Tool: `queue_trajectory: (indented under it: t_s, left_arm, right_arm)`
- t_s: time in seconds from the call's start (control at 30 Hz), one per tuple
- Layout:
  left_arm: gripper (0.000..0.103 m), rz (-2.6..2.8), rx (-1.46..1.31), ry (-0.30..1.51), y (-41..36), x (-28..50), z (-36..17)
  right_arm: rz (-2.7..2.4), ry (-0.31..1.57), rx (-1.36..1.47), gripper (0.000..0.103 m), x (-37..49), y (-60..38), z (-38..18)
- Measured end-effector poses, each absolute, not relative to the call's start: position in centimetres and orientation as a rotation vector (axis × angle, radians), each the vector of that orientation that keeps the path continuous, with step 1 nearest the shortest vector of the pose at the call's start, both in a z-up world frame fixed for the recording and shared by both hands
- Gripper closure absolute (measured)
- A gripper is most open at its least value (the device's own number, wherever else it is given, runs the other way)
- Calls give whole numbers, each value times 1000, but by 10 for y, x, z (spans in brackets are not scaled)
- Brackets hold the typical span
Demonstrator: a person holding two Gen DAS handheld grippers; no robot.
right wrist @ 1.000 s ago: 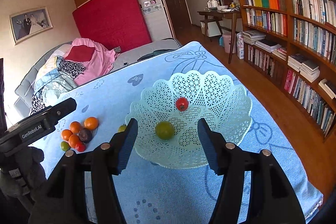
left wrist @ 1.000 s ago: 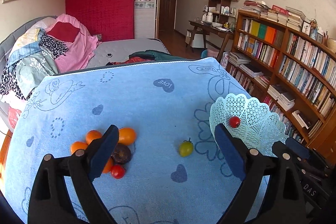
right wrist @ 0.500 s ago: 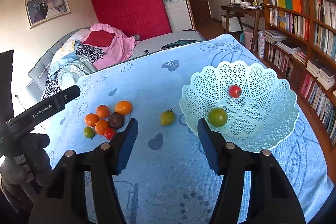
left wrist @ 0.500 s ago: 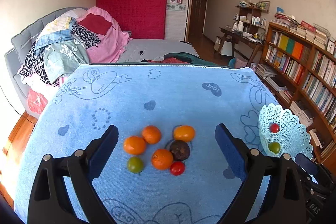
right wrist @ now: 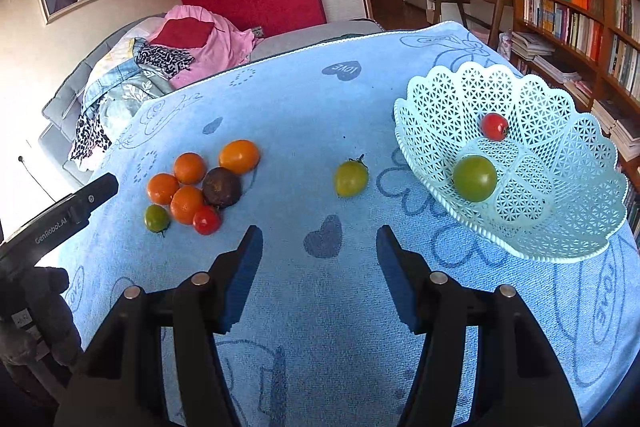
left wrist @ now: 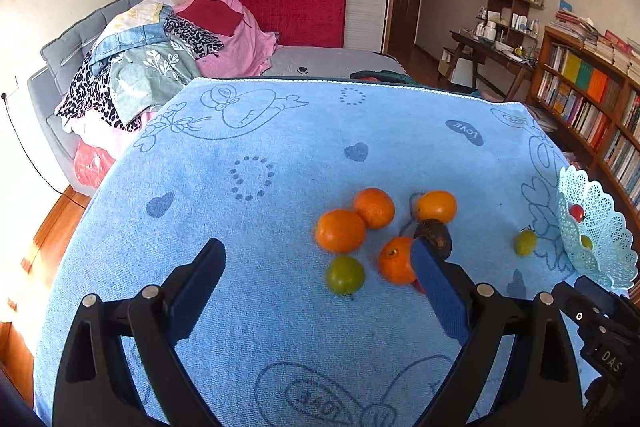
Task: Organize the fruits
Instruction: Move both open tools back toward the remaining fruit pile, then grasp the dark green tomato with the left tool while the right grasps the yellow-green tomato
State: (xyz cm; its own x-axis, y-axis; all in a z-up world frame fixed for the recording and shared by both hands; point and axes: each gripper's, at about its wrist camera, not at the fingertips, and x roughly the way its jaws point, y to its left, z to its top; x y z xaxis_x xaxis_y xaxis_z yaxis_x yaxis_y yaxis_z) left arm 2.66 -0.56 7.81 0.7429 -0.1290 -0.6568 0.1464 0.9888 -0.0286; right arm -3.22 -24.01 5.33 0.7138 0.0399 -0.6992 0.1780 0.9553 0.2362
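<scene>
A cluster of fruit lies on the blue towel: several oranges (left wrist: pixel 340 230) (right wrist: pixel 189 167), a dark brown fruit (left wrist: pixel 434 231) (right wrist: pixel 221 186), a green tomato (left wrist: pixel 345 274) (right wrist: pixel 157 217) and a red tomato (right wrist: pixel 207 219). A lone yellow-green tomato (left wrist: pixel 525 241) (right wrist: pixel 351 178) lies between the cluster and the white lattice basket (left wrist: pixel 600 247) (right wrist: pixel 560 219). The basket holds a red tomato (right wrist: pixel 494 126) and a green tomato (right wrist: pixel 475 178). My left gripper (left wrist: pixel 316 291) is open, its right finger in front of the cluster. My right gripper (right wrist: pixel 320 267) is open and empty, near the lone tomato.
The blue towel (left wrist: pixel 280 147) covers the table. A bed piled with clothes (left wrist: pixel 160 59) stands behind it. Bookshelves (right wrist: pixel 580 7) and a desk (left wrist: pixel 492 51) are at the right. The wooden floor (left wrist: pixel 44 239) shows past the table's left edge.
My left gripper has swung left, so the fruit cluster has shifted from centre to its right finger. My right gripper has swung left, away from the basket, towards the lone tomato.
</scene>
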Motion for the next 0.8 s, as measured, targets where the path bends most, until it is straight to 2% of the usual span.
queue_trajectory:
  t_s: [0.27,0.37,0.67,0.73,0.8]
  left_arm:
    - [10,-175,44,784,-8,39,43]
    - [15,-196,44,803,-11,44,32]
    - [48,-245,6,846,-11,58,16]
    - [62,-264,-1,848,-11,57,17]
    - [70,-289,3,843,-13,55,18]
  right_arm:
    - [-107,818,289,42,-19,-239,39]
    - [-125,829,281,42,-14,-239,35]
    - [-166,846,254,42,9,-241,28]
    - [-176,846,252,42,14,-243,27]
    - [-187,848,252,42,19,-245,26]
